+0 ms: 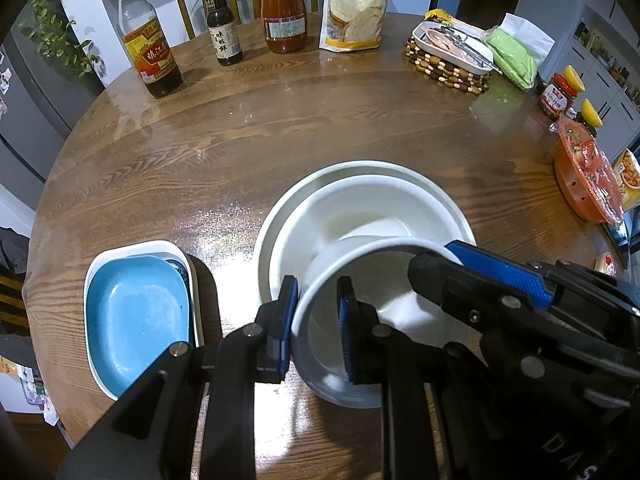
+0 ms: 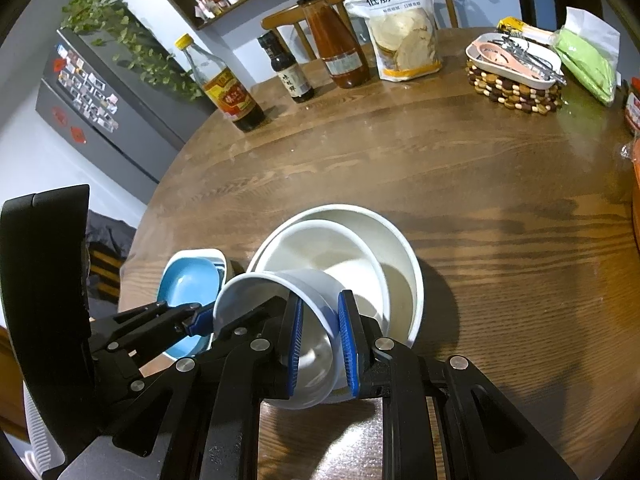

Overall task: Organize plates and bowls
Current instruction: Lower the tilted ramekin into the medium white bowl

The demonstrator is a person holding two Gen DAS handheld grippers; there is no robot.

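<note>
Closest to the lens, the left gripper [image 1: 318, 320] has its two blue-padded jaws nearly closed on the rim of a small white bowl [image 1: 344, 280], one pad outside the wall, one inside. From the other side the right gripper [image 2: 320, 344] does the same, pinching the opposite wall of that bowl with only a narrow gap between its pads. So both claws have one bowl between them, and it sits tilted, its mouth turned toward the left, leaning over the near edge of the stack behind it.

That stack counts two: a medium white bowl [image 1: 360, 216] nested inside a large white bowl [image 1: 320, 176], both resting on the round wooden table [image 1: 280, 132]. Three white bowls in all. Just to the left, apart from the bowls, lie the rectangular dishes: a blue dish [image 1: 136, 312] on top, and a white dish [image 1: 120, 250] at the bottom, with what looks like another blue rim peeking between them.

Along the far edge stand three bottles [image 1: 148, 44] in a row, then one flour bag [image 1: 354, 4]. One white tray of utensils [image 1: 452, 46] rests on a beaded trivet [image 1: 444, 70].
</note>
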